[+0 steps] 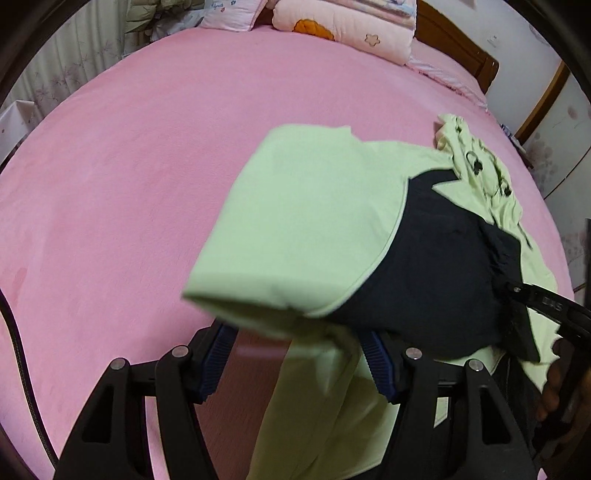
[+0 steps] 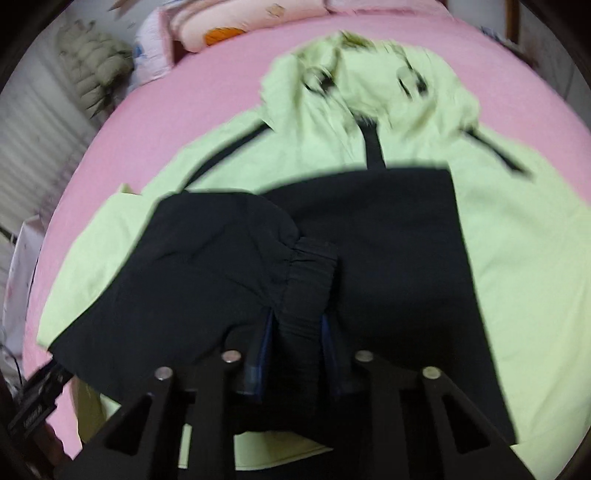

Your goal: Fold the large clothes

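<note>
A light green and black hooded jacket [image 2: 517, 258] lies face up on the pink bed [image 1: 129, 184], hood [image 2: 369, 74] at the far end. Its left sleeve [image 1: 303, 221] is folded across the black chest panel [image 2: 399, 229]. My left gripper [image 1: 295, 354] is open, with green sleeve fabric draped over and between its fingers. My right gripper [image 2: 295, 332] is shut on the black elastic cuff [image 2: 310, 273] of that sleeve, over the chest panel. The right gripper also shows at the right edge of the left wrist view [image 1: 546, 306].
Pink pillows and folded quilts [image 1: 343, 26] lie at the head of the bed by a wooden headboard [image 1: 461, 51]. A padded coat [image 2: 92, 62] hangs near curtains on the left. A wardrobe [image 1: 554, 129] stands to the right.
</note>
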A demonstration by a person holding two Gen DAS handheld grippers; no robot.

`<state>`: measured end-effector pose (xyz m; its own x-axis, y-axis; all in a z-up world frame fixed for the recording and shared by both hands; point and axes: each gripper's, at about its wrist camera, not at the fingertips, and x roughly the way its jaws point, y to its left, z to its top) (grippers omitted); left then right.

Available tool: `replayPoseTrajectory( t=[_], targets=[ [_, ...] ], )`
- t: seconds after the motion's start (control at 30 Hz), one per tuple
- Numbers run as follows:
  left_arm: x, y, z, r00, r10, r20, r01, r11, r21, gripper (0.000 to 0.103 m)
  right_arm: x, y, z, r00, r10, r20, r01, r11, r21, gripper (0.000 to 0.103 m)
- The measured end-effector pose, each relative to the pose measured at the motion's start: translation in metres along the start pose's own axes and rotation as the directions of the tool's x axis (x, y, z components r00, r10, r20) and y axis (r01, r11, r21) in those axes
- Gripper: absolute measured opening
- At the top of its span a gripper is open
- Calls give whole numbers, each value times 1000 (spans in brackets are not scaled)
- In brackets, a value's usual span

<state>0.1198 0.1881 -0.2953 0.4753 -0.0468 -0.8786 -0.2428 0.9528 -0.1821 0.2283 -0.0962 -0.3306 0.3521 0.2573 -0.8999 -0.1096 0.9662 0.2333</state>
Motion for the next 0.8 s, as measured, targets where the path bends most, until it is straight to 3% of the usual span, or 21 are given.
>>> replayPoseTrajectory(
  t=[0.17,0.27,0.33,0.47,0.53,0.63,0.8],
  targets=[
    [-1,-14,14,999,-6,47,5,1000,14,64,-72,16,25,982,-28,186,42,996,-72,22],
    [2,-21,16,998,9,55,-10,1000,24,63,-115,20,45,948,-54,313,92,990,-105,22],
    [6,-27,16,998,29,50,-30,999,28,57,-139,16,57,921,-84,381,132,986,-103,22],
    [16,-31,13,998,59,15,-59,998,13,46,-166,-2,72,872,-186,453,230,972,-43,22],
    [19,-31,10,998,68,-2,-68,998,4,40,-173,-17,69,858,-240,454,271,963,-2,22],
    [25,-32,7,998,61,-24,-61,998,-5,31,-163,-50,59,867,-304,394,311,949,47,22],
    [28,-36,3,997,76,-30,-76,997,-6,26,-118,-103,26,916,-341,210,317,938,140,22]
  ],
)
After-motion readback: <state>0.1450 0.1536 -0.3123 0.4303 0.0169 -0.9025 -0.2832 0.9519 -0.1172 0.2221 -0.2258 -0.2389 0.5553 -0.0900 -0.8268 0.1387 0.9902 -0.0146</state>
